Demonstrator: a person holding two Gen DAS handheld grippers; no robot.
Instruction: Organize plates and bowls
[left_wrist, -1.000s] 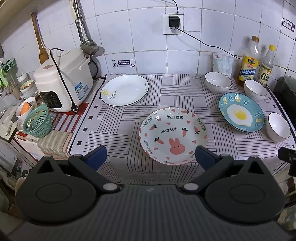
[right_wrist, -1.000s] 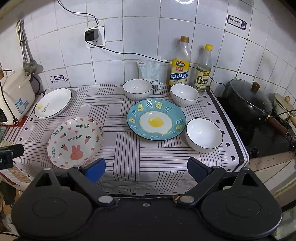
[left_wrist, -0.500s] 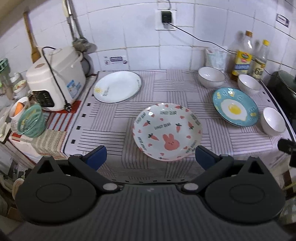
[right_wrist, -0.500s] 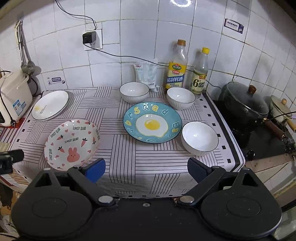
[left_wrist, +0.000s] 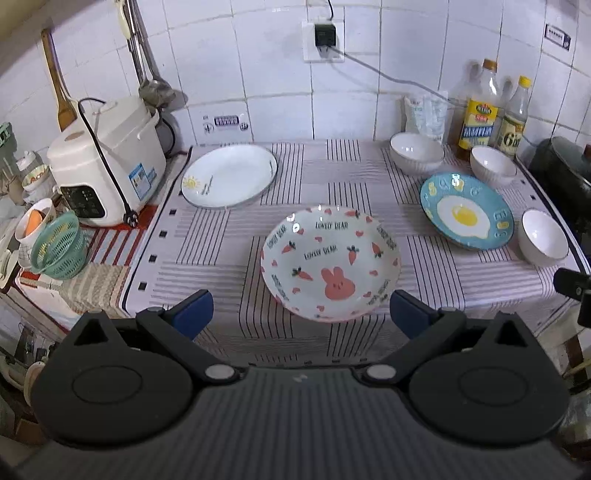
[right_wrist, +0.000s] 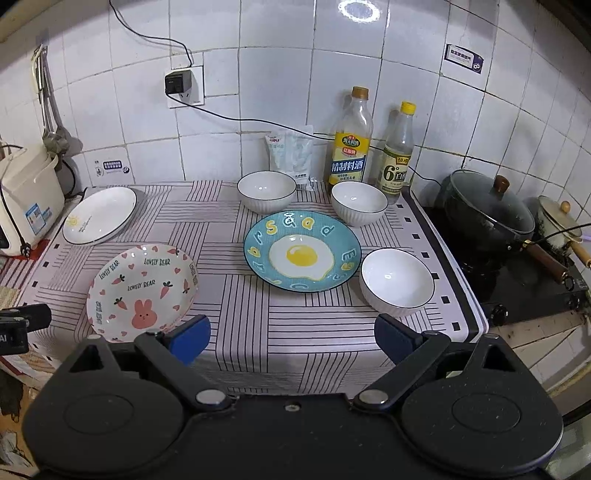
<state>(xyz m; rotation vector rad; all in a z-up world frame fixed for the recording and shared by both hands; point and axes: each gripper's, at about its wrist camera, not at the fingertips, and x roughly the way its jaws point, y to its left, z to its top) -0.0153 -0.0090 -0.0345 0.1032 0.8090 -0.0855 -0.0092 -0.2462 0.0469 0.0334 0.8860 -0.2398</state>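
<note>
While both tools hovered short of the near edge of the table (left_wrist: 207, 236), the left hand-held gripper (left_wrist: 301, 314) had its blue-padded fingers spread wide with nothing between them, and the right hand-held gripper (right_wrist: 291, 334) was equally wide and empty. Directly ahead of the left one, close to the table's near edge, lay the bunny plate (left_wrist: 330, 264), printed with carrots, hearts and the words "LOVELY BEAR". Farther back and to the left lay the white plate (left_wrist: 229, 175) with a small sun motif, just beside the rice cooker (left_wrist: 107, 162). Ahead of the right tool lay the egg plate (right_wrist: 302, 251), blue with a fried-egg design. Three white bowls stood apart around it: the back-left bowl (right_wrist: 266, 192), the back-right bowl (right_wrist: 359, 203) and the near bowl (right_wrist: 397, 282) at its right side. All six pieces rested separately on the striped cloth, none stacked. Against the tiled wall stood the yellow-labelled bottle (right_wrist: 351, 144) and the smaller bottle (right_wrist: 398, 151); a lidded dark pot (right_wrist: 487, 210) sat on the stove to the right.
</note>
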